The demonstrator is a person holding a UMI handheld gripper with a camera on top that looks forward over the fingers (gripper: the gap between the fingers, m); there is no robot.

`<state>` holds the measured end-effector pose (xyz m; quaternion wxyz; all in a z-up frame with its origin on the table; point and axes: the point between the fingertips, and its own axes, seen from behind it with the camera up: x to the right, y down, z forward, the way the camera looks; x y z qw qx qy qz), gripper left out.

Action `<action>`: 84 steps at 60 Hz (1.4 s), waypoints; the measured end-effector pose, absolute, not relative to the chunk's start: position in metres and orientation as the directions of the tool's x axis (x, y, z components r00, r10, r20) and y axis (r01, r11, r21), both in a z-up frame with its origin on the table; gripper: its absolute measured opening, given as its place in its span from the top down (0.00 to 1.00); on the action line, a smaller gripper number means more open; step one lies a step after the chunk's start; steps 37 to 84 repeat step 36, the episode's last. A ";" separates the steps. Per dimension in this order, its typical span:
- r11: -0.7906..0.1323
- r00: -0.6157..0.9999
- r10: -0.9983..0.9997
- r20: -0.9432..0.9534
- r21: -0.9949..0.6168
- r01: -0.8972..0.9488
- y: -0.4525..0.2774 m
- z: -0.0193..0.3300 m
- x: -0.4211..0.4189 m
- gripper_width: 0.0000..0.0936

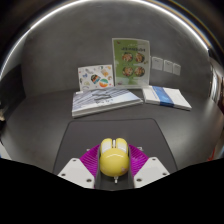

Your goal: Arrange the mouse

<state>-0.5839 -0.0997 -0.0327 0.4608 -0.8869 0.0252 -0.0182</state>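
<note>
A yellow computer mouse [112, 157] sits between my gripper's two fingers, with the magenta pads [89, 160] pressed against both its sides. My gripper [112, 163] is shut on the mouse. The mouse is held over the near part of a dark grey mouse mat [112, 128] that lies on the grey table just ahead of the fingers. I cannot tell whether the mouse touches the mat or hangs just above it.
Beyond the mat lie a flat stack of booklets [105, 100] and a blue-and-white booklet [166, 96]. Behind them stand a leaflet [95, 77] and an upright green-and-white card [131, 62] against the grey wall, which bears white sockets [165, 65].
</note>
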 end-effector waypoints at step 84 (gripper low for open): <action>-0.587 0.999 -0.027 -0.026 -0.809 -0.037 -0.203 0.020 -0.510 0.09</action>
